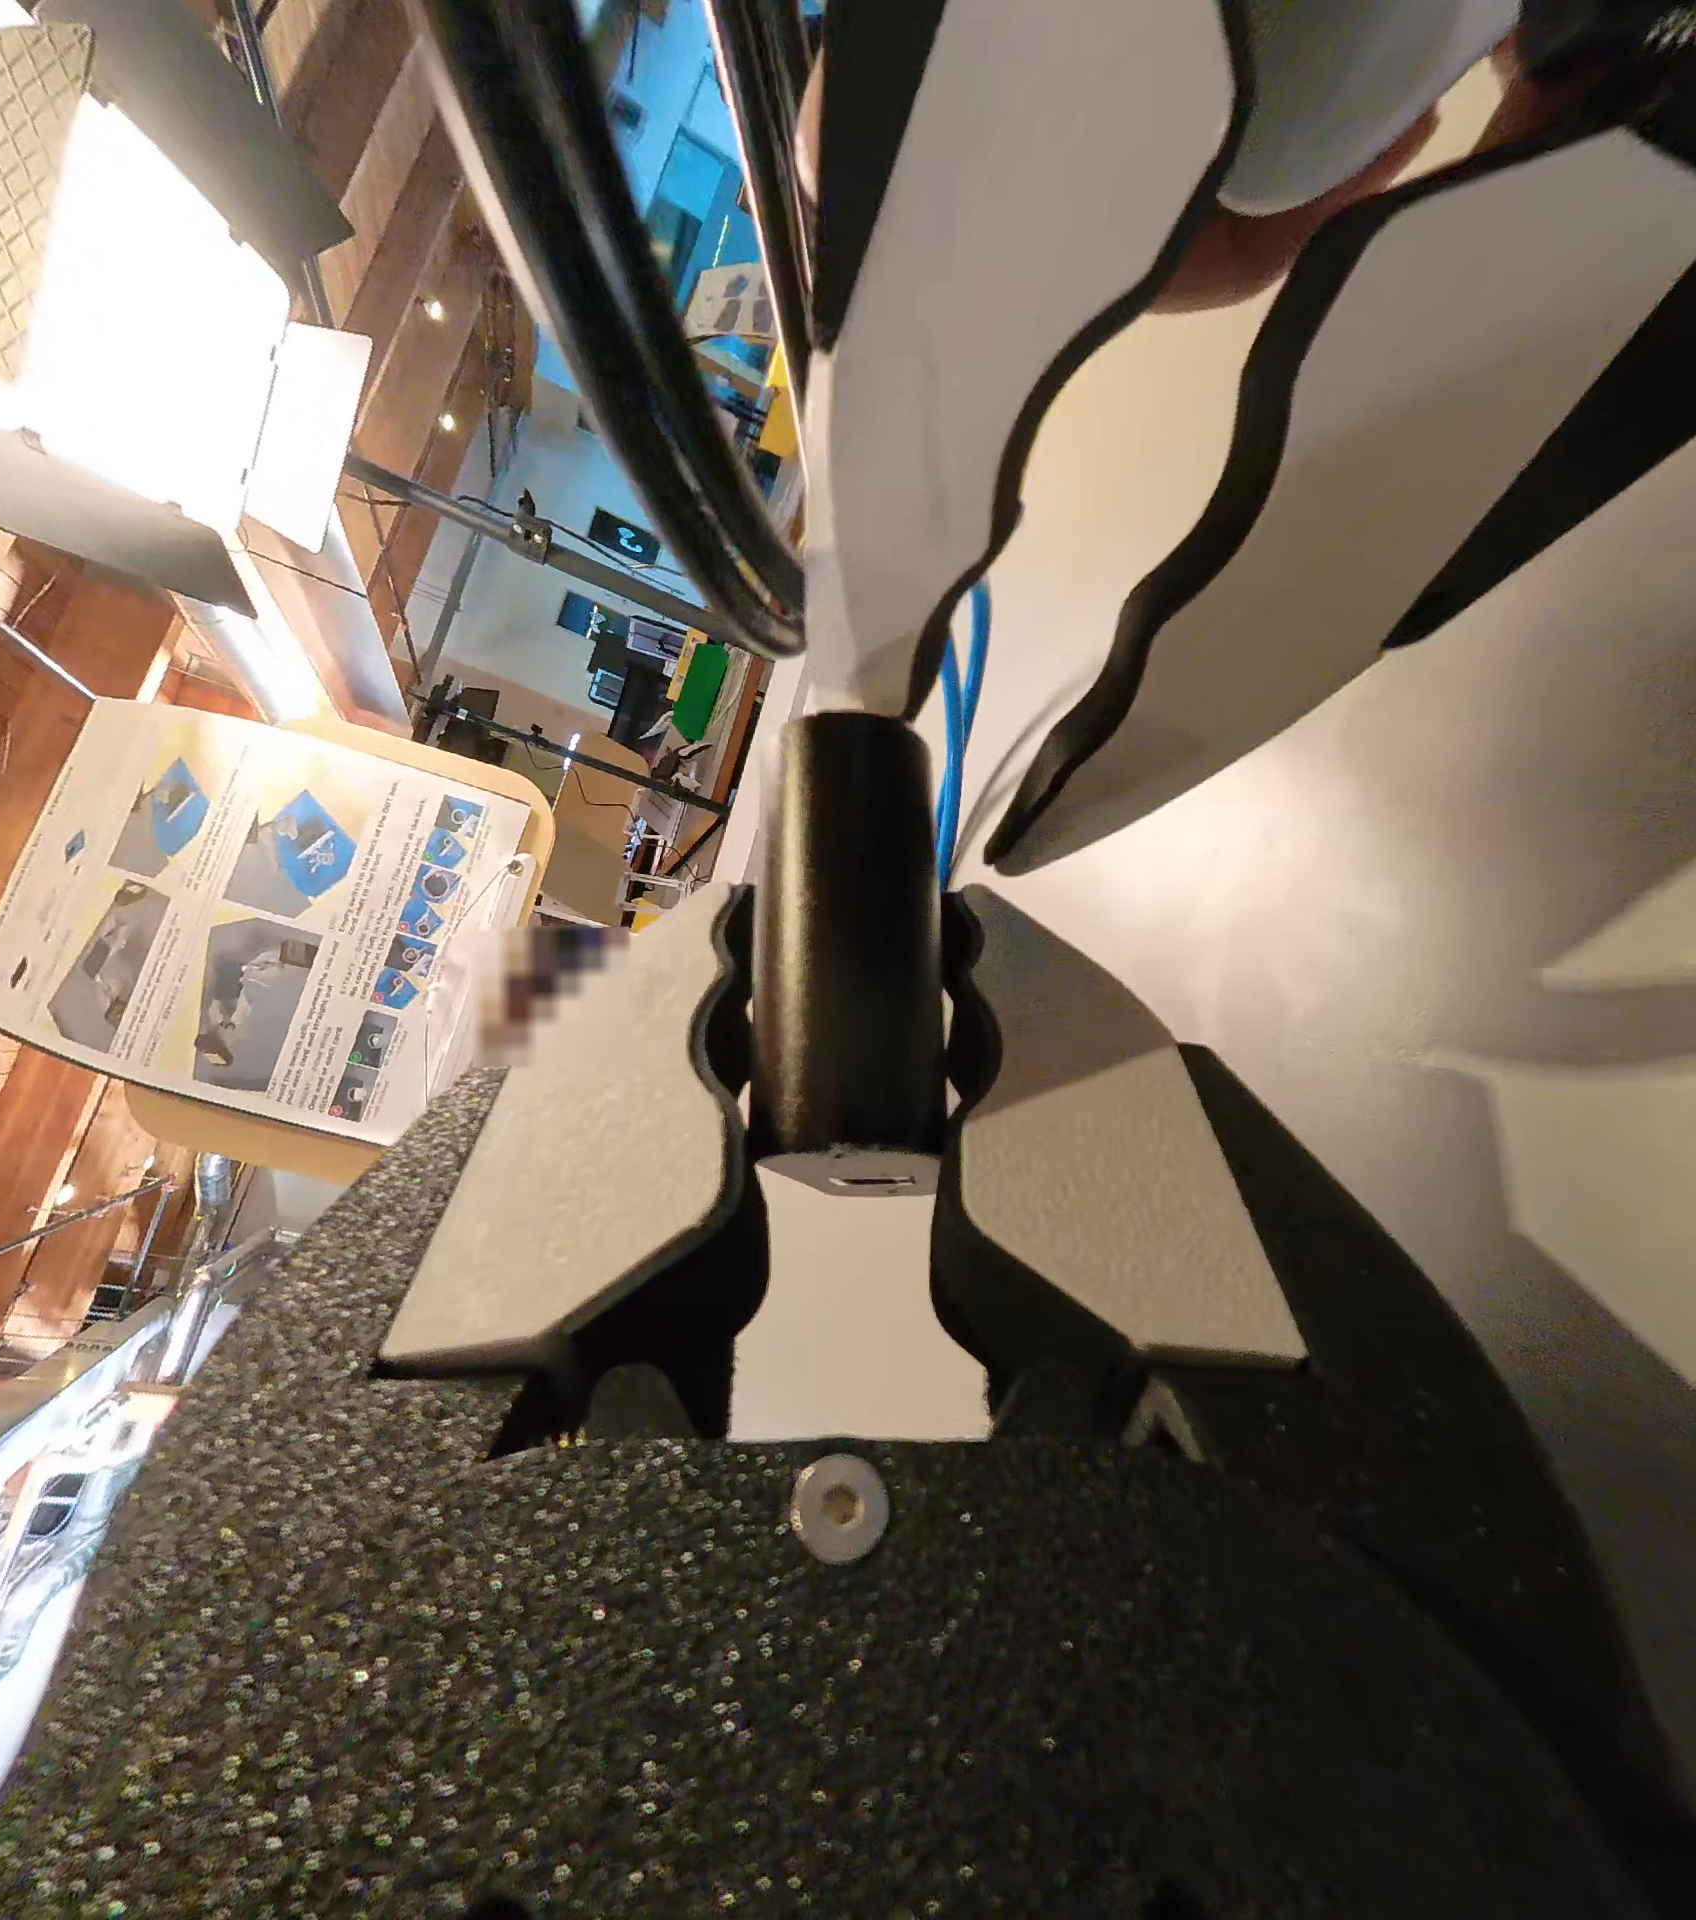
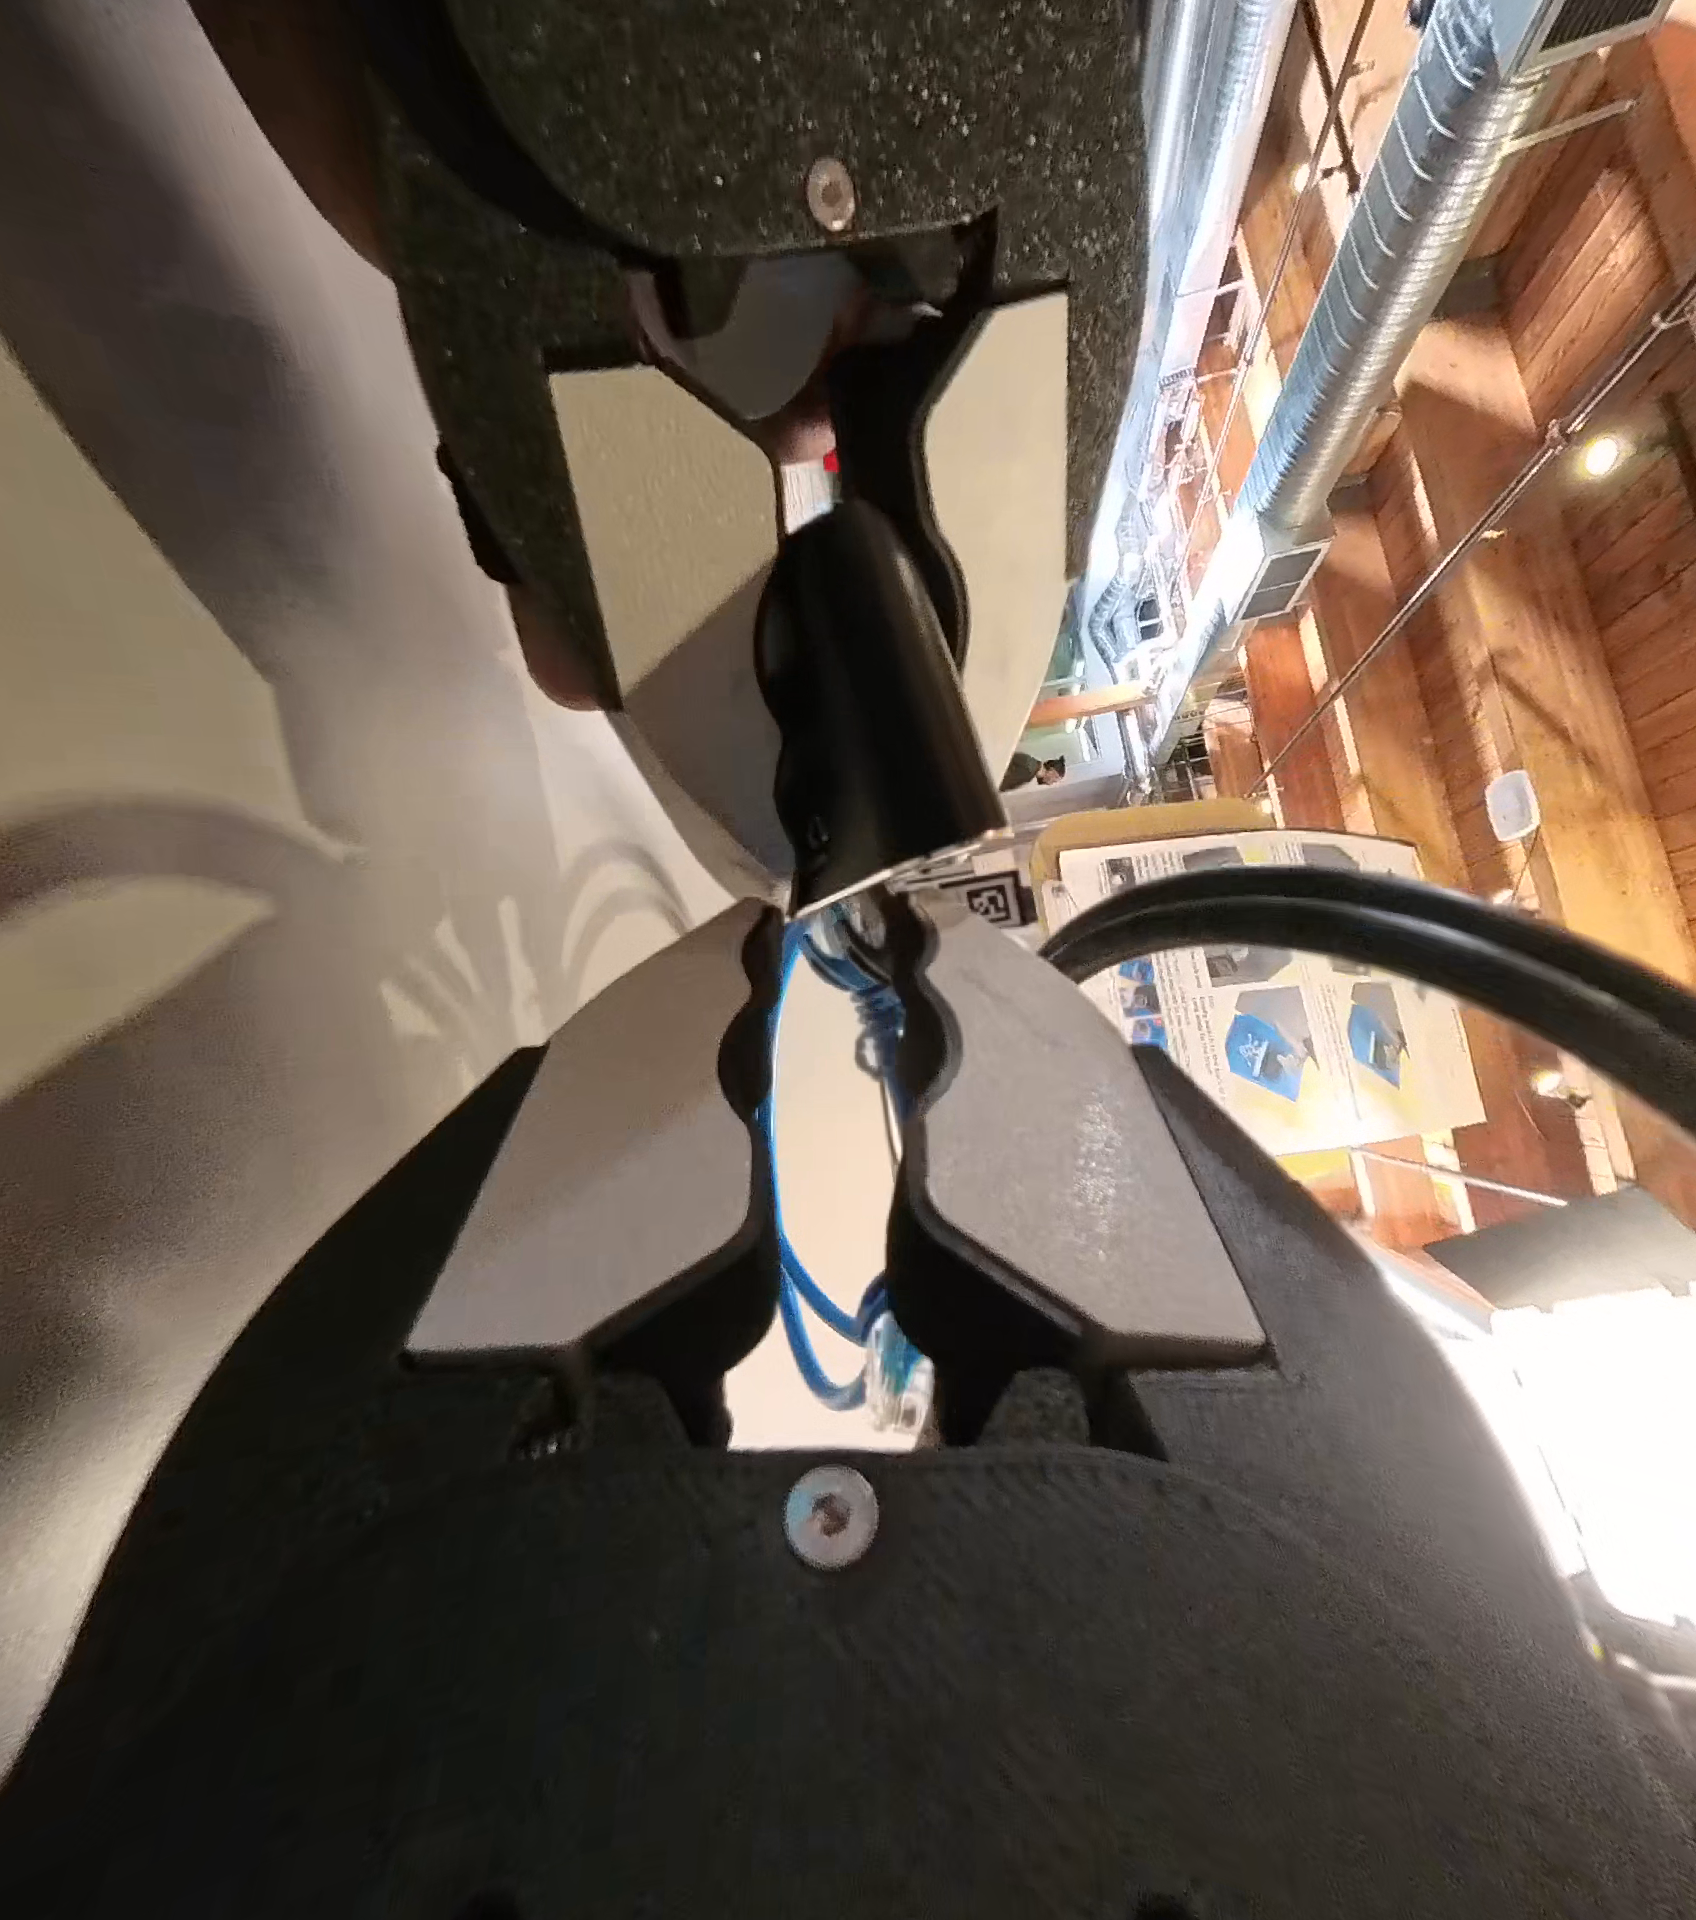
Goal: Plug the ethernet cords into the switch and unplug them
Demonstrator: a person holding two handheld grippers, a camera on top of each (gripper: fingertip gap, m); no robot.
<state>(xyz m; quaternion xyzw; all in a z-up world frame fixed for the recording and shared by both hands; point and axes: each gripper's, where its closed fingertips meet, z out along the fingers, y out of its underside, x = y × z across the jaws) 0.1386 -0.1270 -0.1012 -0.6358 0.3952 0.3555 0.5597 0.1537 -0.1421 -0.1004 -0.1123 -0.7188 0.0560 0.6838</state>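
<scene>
- Right now the left gripper [image 1: 849, 997] is clamped on a black box-shaped switch [image 1: 849, 925], its wavy inner edges pressing both narrow sides; the switch points straight ahead from between the fingers.
- At the near end of the switch, deep between the jaws, a pale end face with a small slot shows.
- Beyond the far end of the switch, a blue ethernet cord [image 1: 956, 748] runs away over the white table [image 1: 1343, 987].
- Ahead and to the right of the left jaws, the right gripper [image 1: 1020, 644] faces them, its fingers set apart with the blue cord between them.
- In the right wrist view, the right gripper [image 2: 839, 956] has its jaws parted by a narrow gap; the tips sit just short of the switch [image 2: 865, 727], and I cannot tell whether they touch it.
- Inside that gap the blue cord [image 2: 782, 1143] loops, and its clear plug [image 2: 898, 1382] lies far back between the fingers, near the palm; whether the fingers pinch the cord I cannot tell.
- Opposite, the left gripper [image 2: 854, 561] grips the other end of the switch.
- To the right of the right jaws, two black cables [image 2: 1446, 935] arc across the view.
- Farther out on that side stands an instruction sheet [image 2: 1270, 997] on a board, against wooden walls and silver ducts [image 2: 1363, 312].
- Left of the left jaws, the same sheet [image 1: 231, 914] and a bright lamp panel [image 1: 148, 343] appear.
</scene>
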